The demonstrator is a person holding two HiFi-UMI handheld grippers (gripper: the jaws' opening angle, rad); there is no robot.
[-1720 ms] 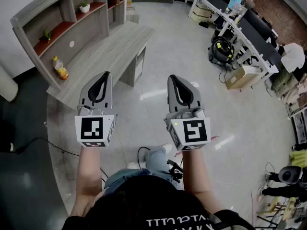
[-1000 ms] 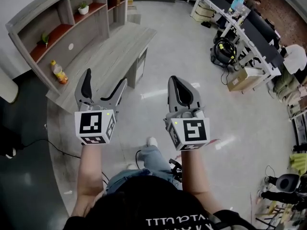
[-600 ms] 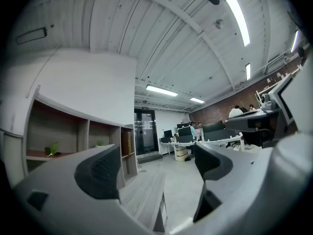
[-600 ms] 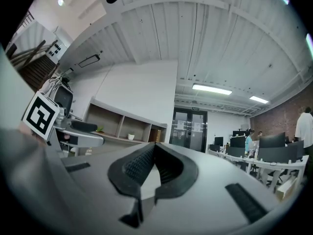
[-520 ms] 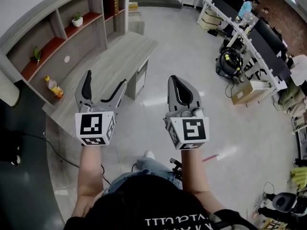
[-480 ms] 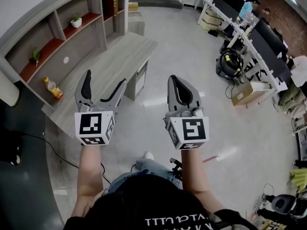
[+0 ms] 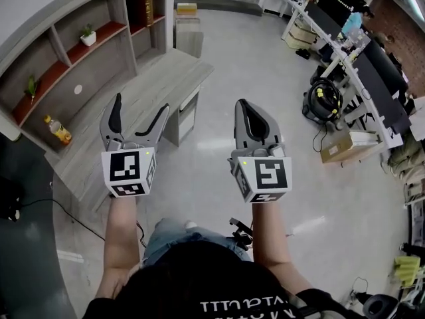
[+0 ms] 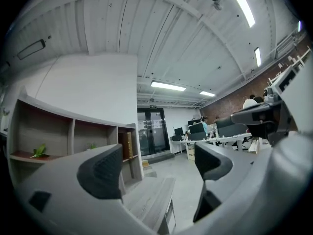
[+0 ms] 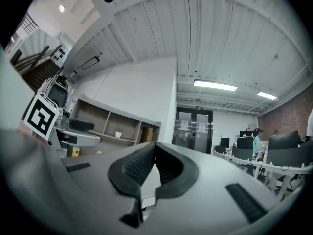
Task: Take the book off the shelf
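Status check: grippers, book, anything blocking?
Left gripper open, empty; right gripper shut, empty. Book upright on shelf, untouched, far off. Desk in front of shelf.

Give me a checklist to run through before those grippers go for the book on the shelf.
1. Book upright in the shelf's end compartment: ok.
2. Left gripper open and empty: ok.
3. Right gripper empty: ok, shut on nothing.
4. Grippers close to the book: not ok, both far off.
5. Reach across the desk in front of the shelf: cannot tell.
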